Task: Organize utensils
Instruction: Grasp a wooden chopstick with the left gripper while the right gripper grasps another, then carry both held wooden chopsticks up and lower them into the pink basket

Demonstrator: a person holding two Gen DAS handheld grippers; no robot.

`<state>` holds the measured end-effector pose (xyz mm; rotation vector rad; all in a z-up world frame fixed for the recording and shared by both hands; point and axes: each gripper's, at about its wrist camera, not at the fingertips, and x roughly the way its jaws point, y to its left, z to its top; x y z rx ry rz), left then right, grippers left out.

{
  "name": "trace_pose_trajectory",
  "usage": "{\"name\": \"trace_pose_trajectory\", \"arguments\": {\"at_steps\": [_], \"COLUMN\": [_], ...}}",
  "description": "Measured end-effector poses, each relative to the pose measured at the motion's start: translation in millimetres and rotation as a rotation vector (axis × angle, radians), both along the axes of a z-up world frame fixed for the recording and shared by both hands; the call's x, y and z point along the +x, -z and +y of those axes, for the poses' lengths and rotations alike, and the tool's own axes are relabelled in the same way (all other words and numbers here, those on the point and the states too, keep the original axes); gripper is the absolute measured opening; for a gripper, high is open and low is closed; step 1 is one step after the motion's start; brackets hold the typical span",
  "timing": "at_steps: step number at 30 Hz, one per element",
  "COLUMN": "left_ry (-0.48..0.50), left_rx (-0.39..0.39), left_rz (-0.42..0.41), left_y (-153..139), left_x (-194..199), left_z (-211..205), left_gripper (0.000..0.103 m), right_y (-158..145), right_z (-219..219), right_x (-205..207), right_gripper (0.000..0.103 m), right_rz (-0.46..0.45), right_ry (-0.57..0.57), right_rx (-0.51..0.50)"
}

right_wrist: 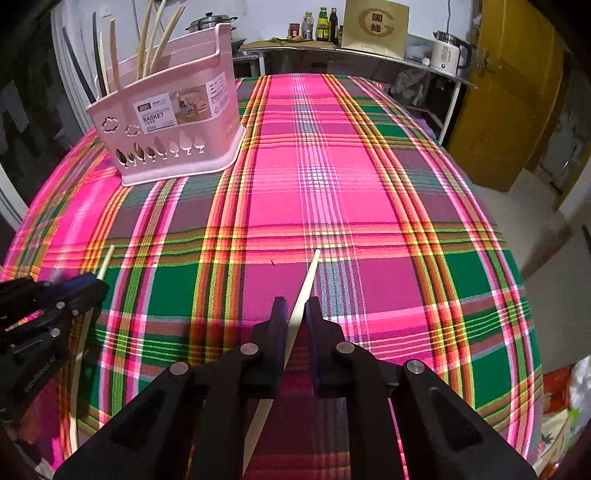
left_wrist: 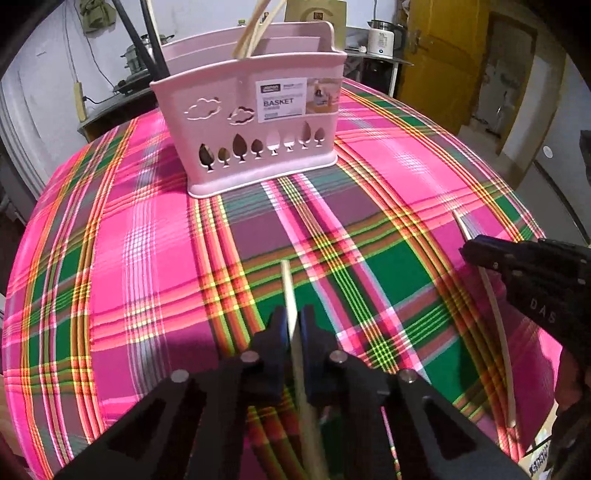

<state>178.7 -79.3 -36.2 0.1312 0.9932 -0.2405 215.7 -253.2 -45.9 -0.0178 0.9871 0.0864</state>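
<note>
A pink utensil basket (left_wrist: 251, 122) stands at the far side of the plaid table and holds several chopsticks (left_wrist: 255, 29); it also shows in the right wrist view (right_wrist: 170, 122), far left. My left gripper (left_wrist: 294, 325) is shut on a pale chopstick (left_wrist: 290, 291) whose tip points toward the basket. My right gripper (right_wrist: 296, 314) is shut on another pale chopstick (right_wrist: 308, 280), its tip over the cloth. The right gripper shows in the left wrist view (left_wrist: 517, 266) with its chopstick (left_wrist: 498, 332). The left gripper shows in the right wrist view (right_wrist: 55, 295) with its chopstick (right_wrist: 105, 264).
The table is covered by a pink, green and purple plaid cloth (right_wrist: 332, 184). Behind it stand a counter with bottles (right_wrist: 321, 24), a cardboard box (right_wrist: 375, 26) and a kettle (right_wrist: 448, 50). A yellow door (right_wrist: 509, 92) is at the right.
</note>
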Motion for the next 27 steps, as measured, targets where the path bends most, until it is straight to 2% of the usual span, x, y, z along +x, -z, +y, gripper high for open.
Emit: {"name": "trace_pose_trajectory", "arguments": {"at_steps": [6,19,27], "left_ry": [0.007,0.019,0.033], "left_rx": [-0.043,-0.152,-0.182], "left_rz": [-0.019,-0.199,-0.272], "left_y": [-16,-97,-124], "left_x": [0,-20,-35], "left_z": [7,30,38], "left_gripper": [0.007,0.007,0.007], "right_y": [-17,-78,-110], "right_z": [-5,-12,-14], "right_x": [-6,-24,-41], "right_gripper": [0.010,0.006,0.006], "right_rz": [-0.045,-0.201,-0.295], "right_ry": [-0.012,-0.033,-0.050], "right_rx": [0.046,0.141,0.171]}}
